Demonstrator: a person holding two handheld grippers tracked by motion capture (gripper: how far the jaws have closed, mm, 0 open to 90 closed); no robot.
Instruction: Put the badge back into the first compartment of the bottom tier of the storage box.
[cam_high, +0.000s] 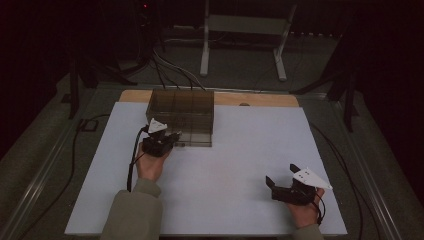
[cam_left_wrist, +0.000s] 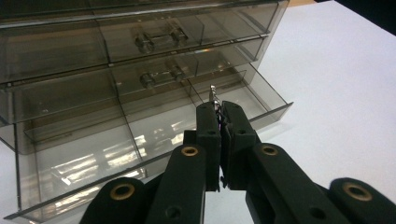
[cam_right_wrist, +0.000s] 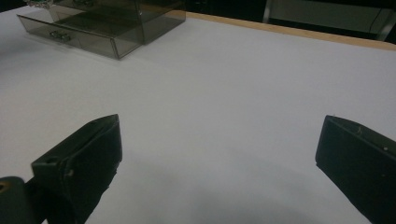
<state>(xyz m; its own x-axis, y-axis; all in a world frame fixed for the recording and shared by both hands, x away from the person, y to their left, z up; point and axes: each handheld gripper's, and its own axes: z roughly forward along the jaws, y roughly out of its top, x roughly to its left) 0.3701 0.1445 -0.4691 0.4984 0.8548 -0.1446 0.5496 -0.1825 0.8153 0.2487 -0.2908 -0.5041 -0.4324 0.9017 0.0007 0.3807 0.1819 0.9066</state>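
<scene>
Holding: the left gripper (cam_left_wrist: 219, 109) has its two jaws pressed tight on one small thin metal thing (cam_left_wrist: 213, 94), which sticks up just past the jaw tips. It is too small to tell what it is.
Left gripper place: it sits at the front left corner of the drawer box (cam_high: 182, 116), over the open drawer, near the far left part of the white board (cam_high: 220, 175).
Left hand: one hand (cam_high: 150, 162) with a greenish sleeve (cam_high: 134, 212) comes in from the near edge of the board.
Drawer box: one see-through smoky box, standing at the far edge of the board, left of the middle.
Drawers: three can be counted in the left gripper view. The two upper ones are shut, and each has one clear handle.
Open drawer: the bottom drawer (cam_left_wrist: 154, 135) is pulled out. It has dividers inside that make small parts.
Board: one white board lies on one wooden table (cam_high: 265, 99), which peeks out along the far edge.
Right gripper: one gripper (cam_high: 282, 181) rests near the near right corner of the board, well apart from the box.
Right jaws: wide open, with nothing between them, just the bare board.
</scene>
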